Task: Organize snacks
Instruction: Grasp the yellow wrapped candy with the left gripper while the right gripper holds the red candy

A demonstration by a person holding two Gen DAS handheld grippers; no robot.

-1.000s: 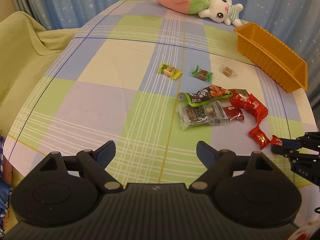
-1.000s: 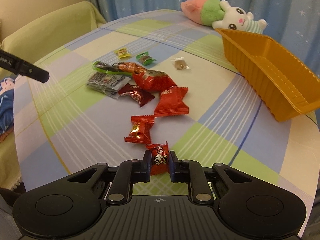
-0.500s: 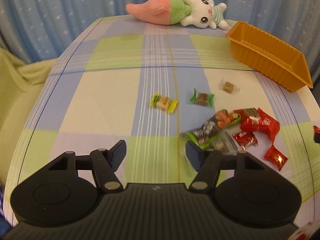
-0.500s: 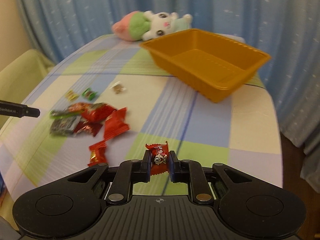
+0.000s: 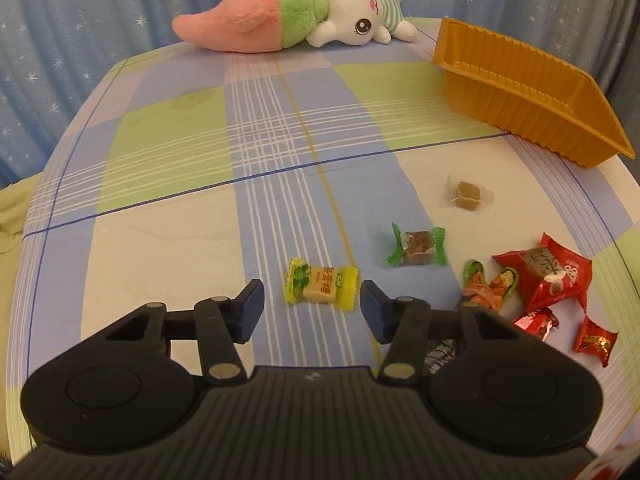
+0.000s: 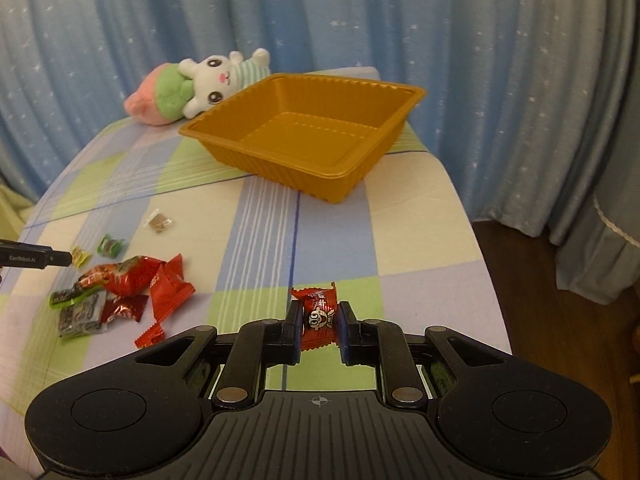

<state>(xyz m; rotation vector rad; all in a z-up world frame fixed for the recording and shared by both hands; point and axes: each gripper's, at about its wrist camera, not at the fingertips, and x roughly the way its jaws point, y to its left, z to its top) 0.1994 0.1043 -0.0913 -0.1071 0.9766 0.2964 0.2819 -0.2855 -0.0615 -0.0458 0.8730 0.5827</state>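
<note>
Left wrist: moved over yellow candy (image 5: 321,288) since earlier; left gripper (image 5: 311,307) closing, pads clear of it. Right wrist: right gripper (image 6: 319,320) clamped on red candy (image 6: 318,316); orange tray (image 6: 400,94) at 12 o'clock.

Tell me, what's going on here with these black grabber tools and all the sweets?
A person is sorting snacks with two hand-held grippers. The right gripper holds a small red wrapped candy above the checked tablecloth, short of the empty orange plastic tray. The left gripper has its jaws closing around a yellow wrapped candy lying on the cloth, not yet touching it. More snacks lie loose nearby.
</note>
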